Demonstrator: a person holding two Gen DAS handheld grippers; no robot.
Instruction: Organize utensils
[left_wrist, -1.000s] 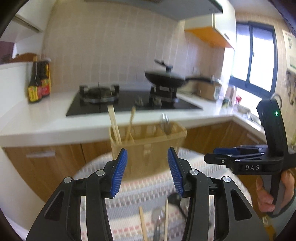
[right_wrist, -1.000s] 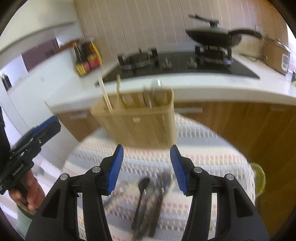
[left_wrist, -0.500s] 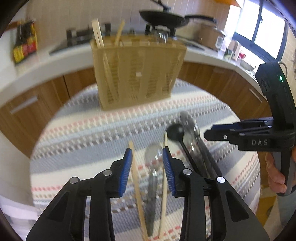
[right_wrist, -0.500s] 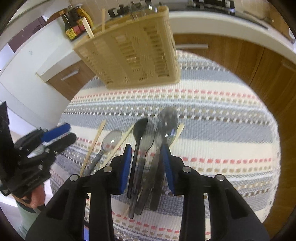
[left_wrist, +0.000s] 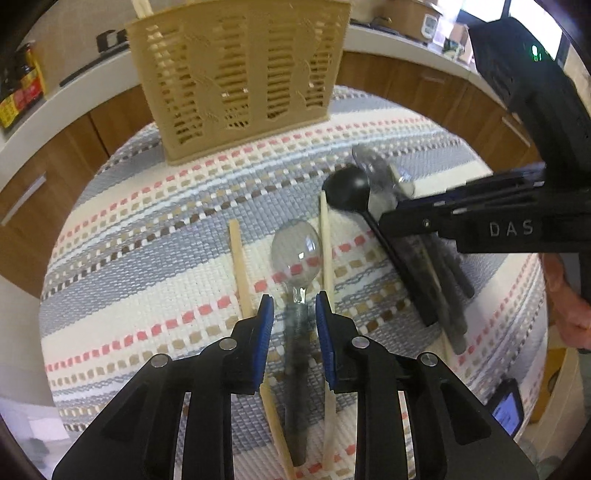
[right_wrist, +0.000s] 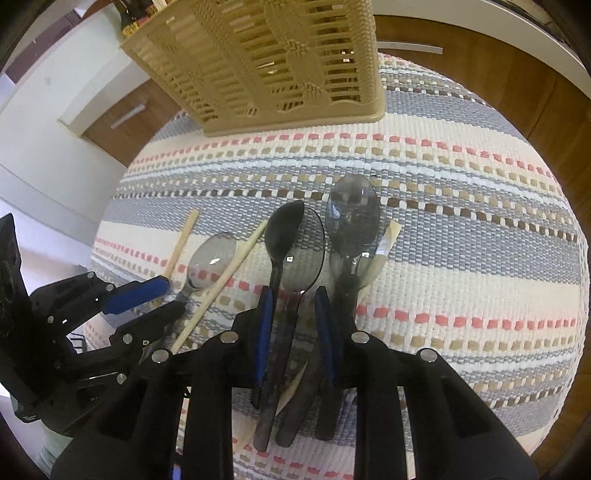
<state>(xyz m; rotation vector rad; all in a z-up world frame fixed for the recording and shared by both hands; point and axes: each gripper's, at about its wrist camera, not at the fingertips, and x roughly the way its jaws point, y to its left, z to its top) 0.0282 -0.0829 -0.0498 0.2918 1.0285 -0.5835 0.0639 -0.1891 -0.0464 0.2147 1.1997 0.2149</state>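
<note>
The striped woven cloth covered the whole round table, and at its far edge stood the tan slotted utensil basket, upright, with chopstick tips poking out of its left corner. Behind that ran wooden cabinets under a white counter. Both tools were down low over the cutlery lying loose on the cloth, nearer than the basket and well apart from it. The right gripper sat over the pile of dark spoons, its blue pads either side of two handles, the black one and the smoky see-through one; the jaws had just been narrowing, but I honestly couldn't tell if the pads were pressing yet. The left gripper was doing the same with the lone clear spoon, which lay between two pale chopsticks: jaws just been closing in, handle between the pads, with a sliver of gap showing on both sides, so not pinching it. A bit of a hand showed at the right edge, holding the other tool.
</note>
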